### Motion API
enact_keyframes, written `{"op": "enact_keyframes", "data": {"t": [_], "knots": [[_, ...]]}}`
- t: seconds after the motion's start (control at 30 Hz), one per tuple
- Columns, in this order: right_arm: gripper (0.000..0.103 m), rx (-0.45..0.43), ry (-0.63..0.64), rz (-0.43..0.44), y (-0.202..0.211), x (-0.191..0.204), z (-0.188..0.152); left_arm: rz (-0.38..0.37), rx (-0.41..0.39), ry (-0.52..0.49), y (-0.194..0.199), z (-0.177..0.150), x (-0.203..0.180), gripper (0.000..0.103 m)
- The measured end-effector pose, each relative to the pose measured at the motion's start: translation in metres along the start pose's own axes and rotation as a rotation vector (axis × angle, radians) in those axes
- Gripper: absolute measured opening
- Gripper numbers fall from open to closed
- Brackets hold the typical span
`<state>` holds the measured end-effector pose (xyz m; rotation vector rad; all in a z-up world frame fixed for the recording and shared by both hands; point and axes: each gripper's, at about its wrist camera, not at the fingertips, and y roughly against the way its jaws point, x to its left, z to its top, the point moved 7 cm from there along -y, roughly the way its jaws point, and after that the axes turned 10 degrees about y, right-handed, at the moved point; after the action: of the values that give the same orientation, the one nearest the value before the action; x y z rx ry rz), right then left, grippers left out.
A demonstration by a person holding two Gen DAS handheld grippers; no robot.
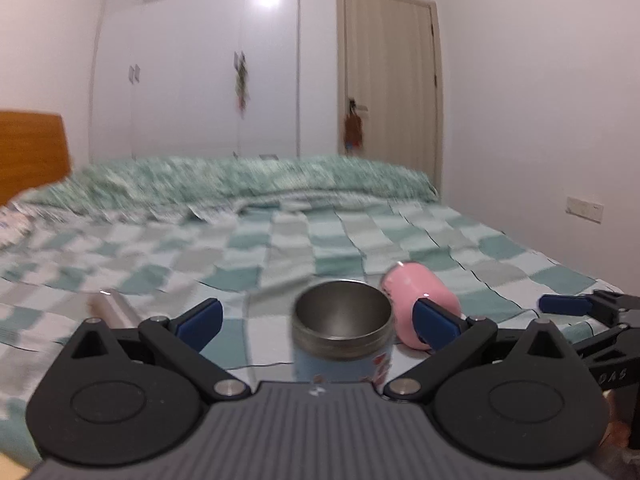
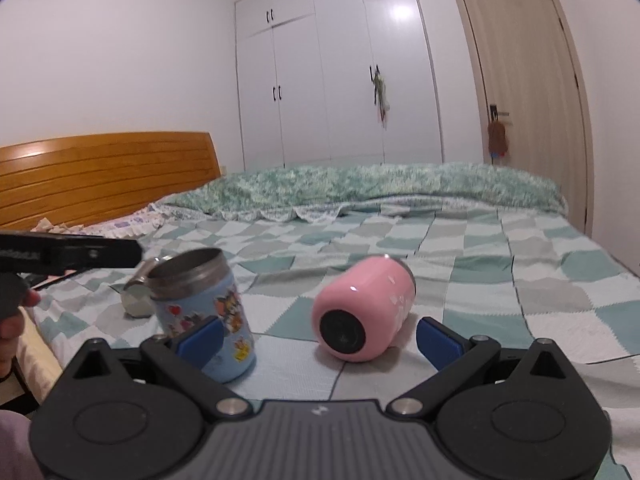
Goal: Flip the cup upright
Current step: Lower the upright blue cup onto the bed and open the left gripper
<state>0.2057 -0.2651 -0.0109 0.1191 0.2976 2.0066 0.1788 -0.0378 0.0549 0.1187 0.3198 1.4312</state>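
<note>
Left wrist: left gripper point(image 1: 316, 322) spread wide, empty, framing upright blue cup point(image 1: 342, 340), probably freshly set down on bed point(image 1: 500, 256). Right wrist: right gripper point(image 2: 320, 340) splayed, empty, lined up behind pink cup point(image 2: 362, 308) lying sideways, seemingly for grasping.

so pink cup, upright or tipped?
Tipped. The pink cup lies on its side on the bedspread, black base facing the right wrist camera, rim pointing away.

Left gripper point(image 1: 318, 320) level, jaws spread wide, blue pads point(image 1: 200, 320) well apart; right gripper point(image 2: 320, 334) likewise level, jaws wide, blue pads point(image 2: 202, 338) gripping nothing.
</note>
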Motion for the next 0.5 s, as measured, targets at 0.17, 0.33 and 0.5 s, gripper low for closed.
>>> {"op": "enact_keyframes", "data": {"t": [0.17, 0.33, 0.5], "knots": [[0.103, -0.036, 0.045, -0.029, 0.031, 0.024, 0.003, 0.041, -0.070, 0.009, 0.045, -0.011, 0.014, 0.103], [0.103, -0.052, 0.089, -0.067, 0.063, 0.044, -0.003, 0.057, -0.104, 0.051, 0.073, -0.032, 0.028, 0.103], [0.103, -0.060, 0.130, -0.114, 0.085, 0.054, -0.012, 0.090, -0.144, 0.059, 0.093, -0.056, 0.034, 0.103]]}}
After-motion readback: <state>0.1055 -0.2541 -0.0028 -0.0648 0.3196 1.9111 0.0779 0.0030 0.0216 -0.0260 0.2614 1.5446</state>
